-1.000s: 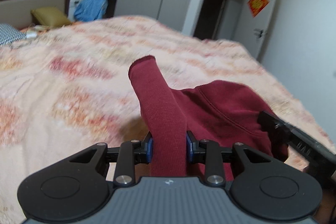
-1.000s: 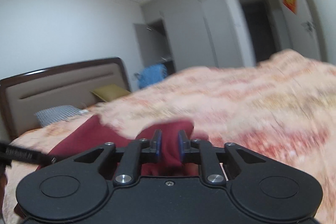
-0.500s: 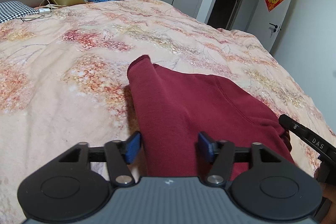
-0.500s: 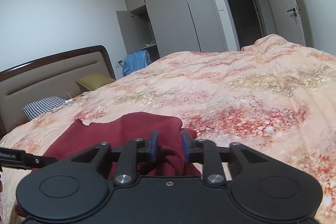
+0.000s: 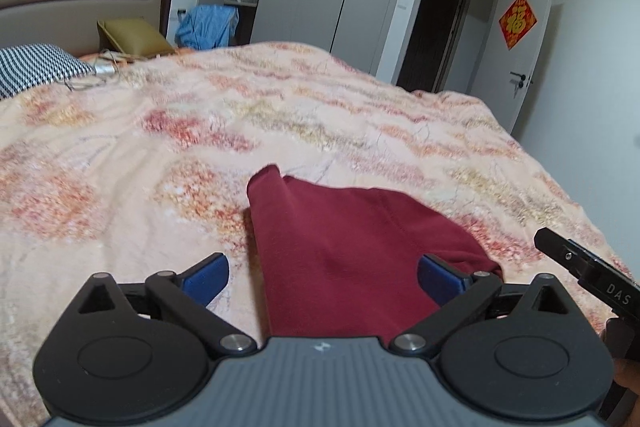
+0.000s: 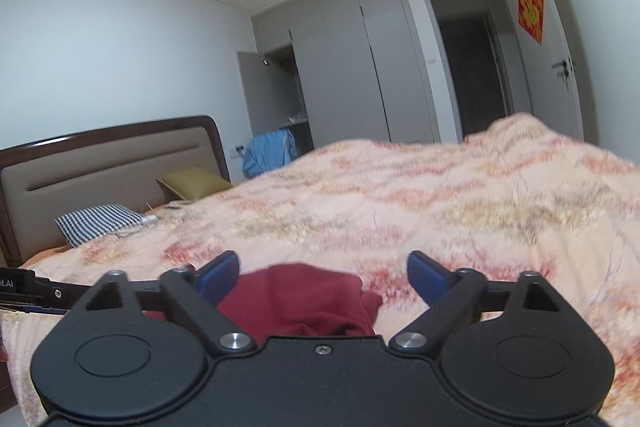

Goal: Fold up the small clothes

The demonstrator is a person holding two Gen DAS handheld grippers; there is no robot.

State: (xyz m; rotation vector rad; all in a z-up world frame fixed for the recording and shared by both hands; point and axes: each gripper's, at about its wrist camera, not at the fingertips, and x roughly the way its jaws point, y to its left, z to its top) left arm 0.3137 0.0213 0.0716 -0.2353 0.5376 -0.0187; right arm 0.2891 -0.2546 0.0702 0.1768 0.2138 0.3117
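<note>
Garment (image 5: 344,251) is soft knit, light, floppy: no stiffness, it will drape and sag from any pinch, and loose layers will slide over each other. Not fragile, and not slippery against the fuzzy bedspread (image 5: 160,155), judging by the texture. Best hold is a doubled edge or corner, pinching all layers at once; a pinch mid-panel would likely lift only the top layer and undo the fold.

Looks: dark red, plain, a curved seam line across the top panel. Already folded into a compact wedge, with a narrow folded strip running along its left side to a blunt tip at the far end. Right near corner is bunched and rumpled (image 6: 360,311).

Location: flat on the bed, near edge, right in front of both tools.

Left hand-held gripper (image 5: 324,277): jaws have just been opening, now spread wide, cloth lies between them, pads clear of it. Right hand-held gripper (image 6: 324,277): same, jaws just opened wide, bunched corner below and between, not pinched.
</note>
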